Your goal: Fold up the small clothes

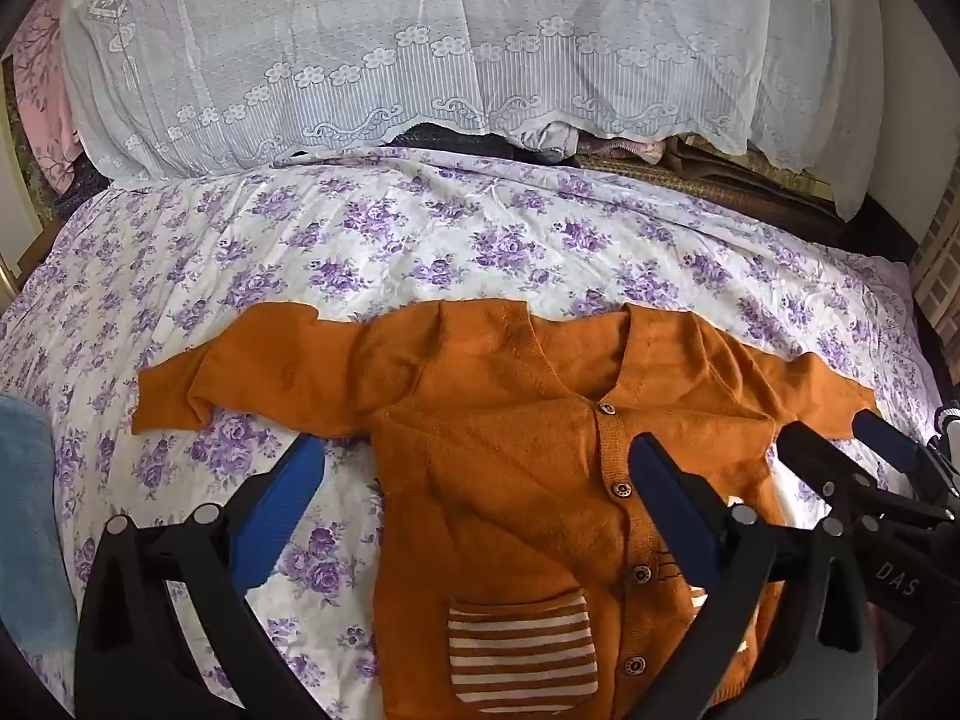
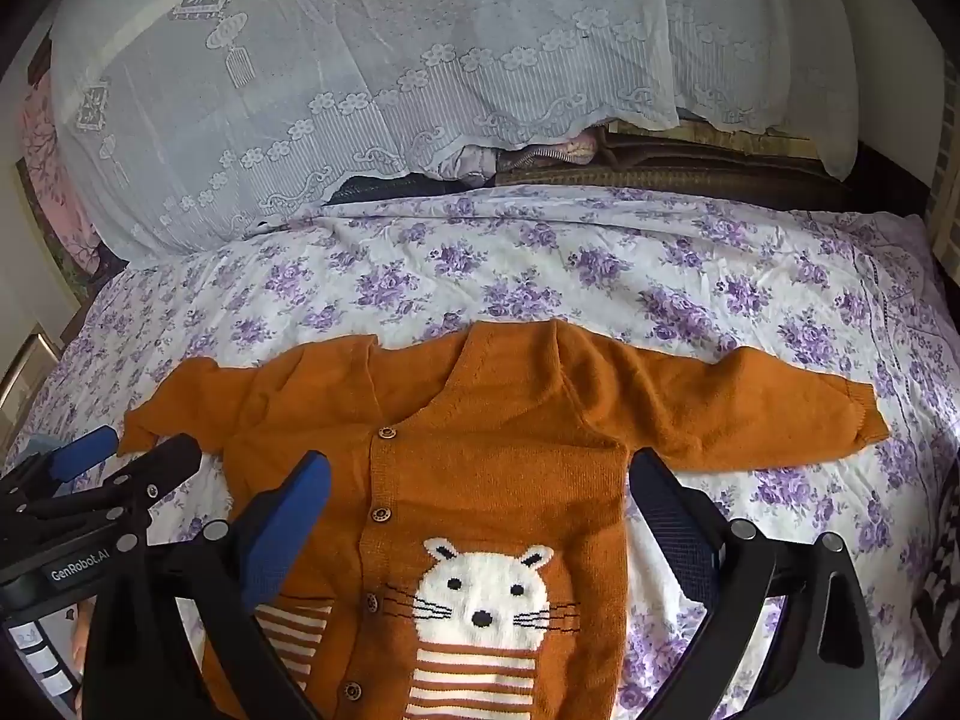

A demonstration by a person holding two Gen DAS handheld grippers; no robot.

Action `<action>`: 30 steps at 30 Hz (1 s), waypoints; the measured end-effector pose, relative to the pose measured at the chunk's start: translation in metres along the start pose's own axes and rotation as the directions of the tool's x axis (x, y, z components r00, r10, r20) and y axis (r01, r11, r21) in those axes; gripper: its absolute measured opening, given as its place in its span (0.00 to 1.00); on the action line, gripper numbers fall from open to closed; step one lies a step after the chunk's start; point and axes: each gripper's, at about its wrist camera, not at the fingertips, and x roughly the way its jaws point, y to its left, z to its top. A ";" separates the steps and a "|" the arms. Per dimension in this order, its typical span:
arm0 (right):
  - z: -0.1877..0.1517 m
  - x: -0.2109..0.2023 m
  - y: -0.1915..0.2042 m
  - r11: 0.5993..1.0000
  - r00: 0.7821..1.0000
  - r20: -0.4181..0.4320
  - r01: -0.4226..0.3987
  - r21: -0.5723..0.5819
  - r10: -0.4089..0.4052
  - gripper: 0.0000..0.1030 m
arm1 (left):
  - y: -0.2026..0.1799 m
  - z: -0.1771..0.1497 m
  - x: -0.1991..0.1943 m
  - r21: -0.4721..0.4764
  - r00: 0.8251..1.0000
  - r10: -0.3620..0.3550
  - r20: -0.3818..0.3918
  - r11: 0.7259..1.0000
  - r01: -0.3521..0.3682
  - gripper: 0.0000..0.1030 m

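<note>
A small orange knit cardigan [image 1: 510,420] lies flat, face up, on the floral bed sheet [image 1: 420,240], sleeves spread to both sides. It has wooden buttons, a striped pocket [image 1: 522,654] and a white cat face [image 2: 486,594]. My left gripper [image 1: 474,480] is open and empty, hovering over the cardigan's left half. My right gripper [image 2: 480,498] is open and empty above the cardigan's chest [image 2: 510,450]. The right gripper also shows at the right edge of the left wrist view [image 1: 840,438]. The left gripper shows at the left edge of the right wrist view [image 2: 132,450].
A white lace cloth [image 1: 420,48] covers a pile at the head of the bed, with dark and brown folded fabrics [image 1: 690,174] under its edge. A blue cloth [image 1: 24,510] lies at the left. A pink cloth [image 1: 42,78] hangs at the far left.
</note>
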 end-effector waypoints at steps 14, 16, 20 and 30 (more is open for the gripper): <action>0.004 -0.004 -0.001 1.000 1.000 0.007 -0.010 0.011 0.010 0.97 | 0.001 0.000 -0.001 -0.001 1.000 0.000 -0.001 1.000 0.000 0.96; 0.005 -0.004 -0.001 1.000 1.000 0.007 -0.011 0.012 0.011 0.97 | 0.002 0.000 -0.001 -0.002 1.000 0.000 -0.003 1.000 0.000 0.96; 0.004 -0.004 -0.001 1.000 1.000 0.008 -0.012 0.012 0.012 0.97 | 0.001 0.000 -0.001 -0.005 1.000 -0.002 -0.001 1.000 0.002 0.96; 0.003 -0.003 -0.002 1.000 1.000 0.009 -0.013 0.014 0.013 0.97 | 0.001 0.000 -0.001 -0.005 1.000 -0.002 -0.001 1.000 0.002 0.96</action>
